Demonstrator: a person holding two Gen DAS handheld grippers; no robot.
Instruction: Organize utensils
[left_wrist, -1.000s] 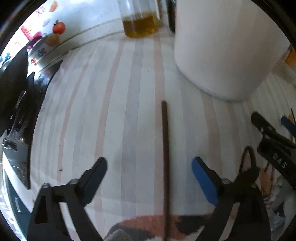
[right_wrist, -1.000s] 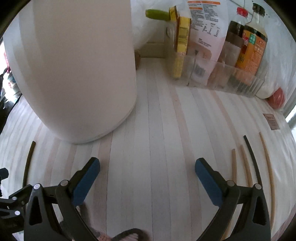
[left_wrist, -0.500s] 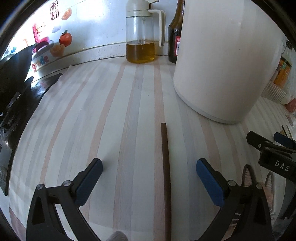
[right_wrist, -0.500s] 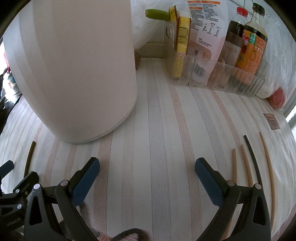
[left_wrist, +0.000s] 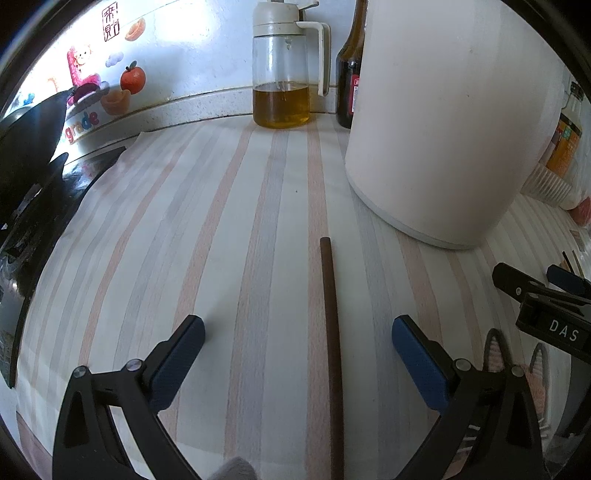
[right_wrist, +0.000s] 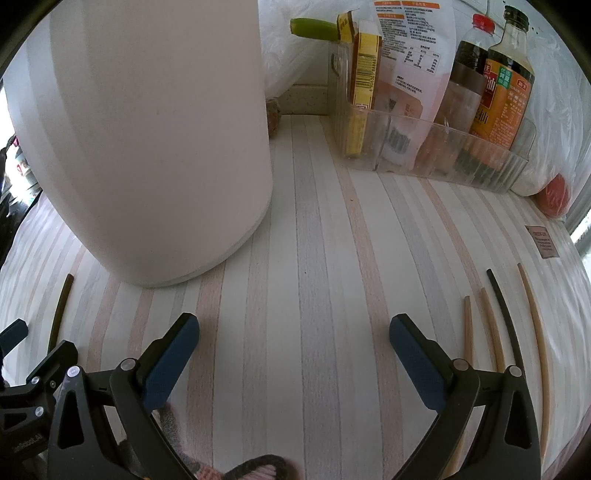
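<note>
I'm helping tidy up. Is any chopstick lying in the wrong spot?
Yes. One dark chopstick lies alone left of the white container, while four others lie together on its far right side.

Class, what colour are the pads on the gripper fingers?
Dark blue pads, seen best in the left wrist view.
</note>
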